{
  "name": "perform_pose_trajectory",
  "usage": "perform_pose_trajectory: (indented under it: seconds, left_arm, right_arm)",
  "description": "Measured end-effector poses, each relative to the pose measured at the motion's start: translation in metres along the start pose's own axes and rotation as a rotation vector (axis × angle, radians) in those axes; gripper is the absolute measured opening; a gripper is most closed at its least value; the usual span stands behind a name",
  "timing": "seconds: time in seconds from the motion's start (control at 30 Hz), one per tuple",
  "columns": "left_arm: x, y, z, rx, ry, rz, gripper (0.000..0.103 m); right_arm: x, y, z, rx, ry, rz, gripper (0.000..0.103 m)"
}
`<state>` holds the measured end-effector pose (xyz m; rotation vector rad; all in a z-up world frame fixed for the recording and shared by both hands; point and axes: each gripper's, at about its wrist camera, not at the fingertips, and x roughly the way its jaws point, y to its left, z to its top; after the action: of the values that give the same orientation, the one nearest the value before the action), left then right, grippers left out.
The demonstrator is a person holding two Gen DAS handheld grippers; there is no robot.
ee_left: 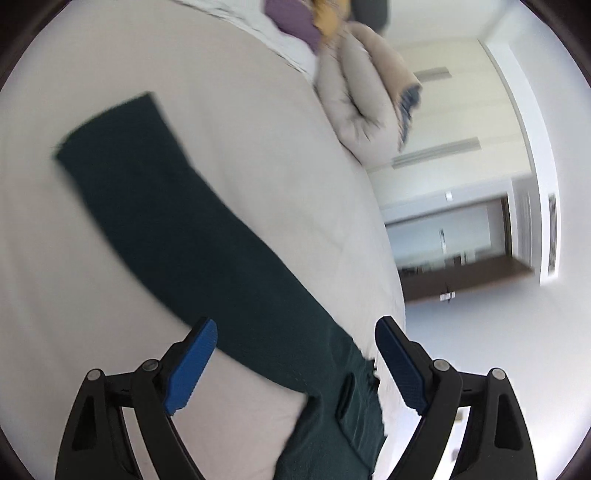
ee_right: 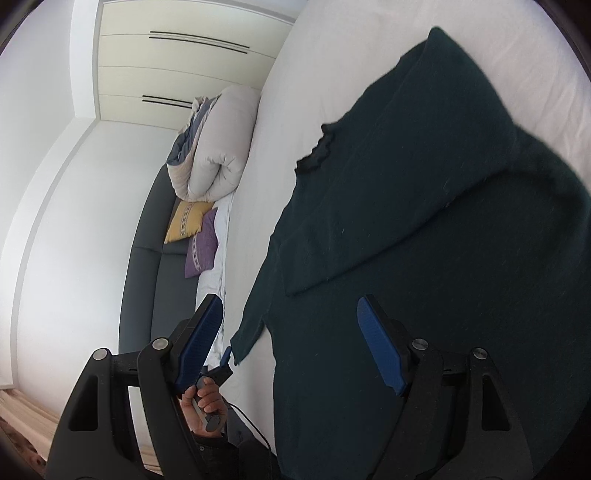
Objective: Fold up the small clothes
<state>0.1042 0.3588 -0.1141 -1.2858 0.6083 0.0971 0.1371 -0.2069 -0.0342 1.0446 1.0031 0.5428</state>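
A dark green long-sleeved sweater (ee_right: 424, 229) lies flat on a white bed (ee_right: 325, 74). One sleeve (ee_right: 436, 155) is folded across its body. The other sleeve (ee_left: 177, 221) stretches out straight over the bed in the left wrist view. My left gripper (ee_left: 295, 328) is open, with that sleeve's shoulder end between and below its blue fingers (ee_left: 192, 365). My right gripper (ee_right: 290, 306) is open and empty above the sweater's edge. The left gripper also shows small in the right wrist view (ee_right: 223, 360), held in a hand by the sleeve cuff.
A rolled beige duvet (ee_left: 362, 107) lies at the bed's head end, with a purple cushion (ee_left: 295, 18) and a yellow cushion (ee_left: 330, 14). A dark grey headboard (ee_right: 147, 258) runs along the bed. White wardrobes (ee_right: 177, 62) and a wall stand behind. The bed edge (ee_left: 395, 295) drops to the floor.
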Motion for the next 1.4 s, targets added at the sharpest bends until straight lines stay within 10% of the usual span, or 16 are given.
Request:
perform_pose_trajectory:
  seconds: [0.27,0.6,0.77,0.87,1.03,1.23,1.4]
  left_arm:
    - [-0.027,0.090,0.045,-0.354,-0.121,-0.050,0.089]
    - [0.017,0.064,0.061,-0.234,-0.146,-0.001,0.085]
    - [0.027,0.083,0.061,-0.289,-0.141,-0.006,0.017]
    - [0.023,0.082,0.060,-0.259,-0.179,0.056,0.007]
    - [0.044,-0.022,0.030,0.269,-0.129,0.239,0.007]
    - [0.129,-0.123,-0.157,1.287,-0.051,0.591,0.008]
    - [0.143,-0.108,-0.204,1.414,-0.016,0.562,0.008]
  right_arm:
    - [0.034,0.063,-0.048,-0.055,0.048,0.007,0.075]
    - [0.053,0.092,-0.072,-0.085,0.062,-0.008,0.075]
    - [0.062,0.086,-0.078,-0.081,0.078,-0.021,0.075]
    - [0.064,0.084,-0.081,-0.093,0.081,-0.022,0.075]
    - [0.066,0.080,-0.077,-0.097,0.076,-0.023,0.075]
    - [0.098,0.077,-0.071,-0.100,0.115,-0.051,0.075]
    - [0.154,0.086,-0.068,-0.122,0.216,-0.060,0.075]
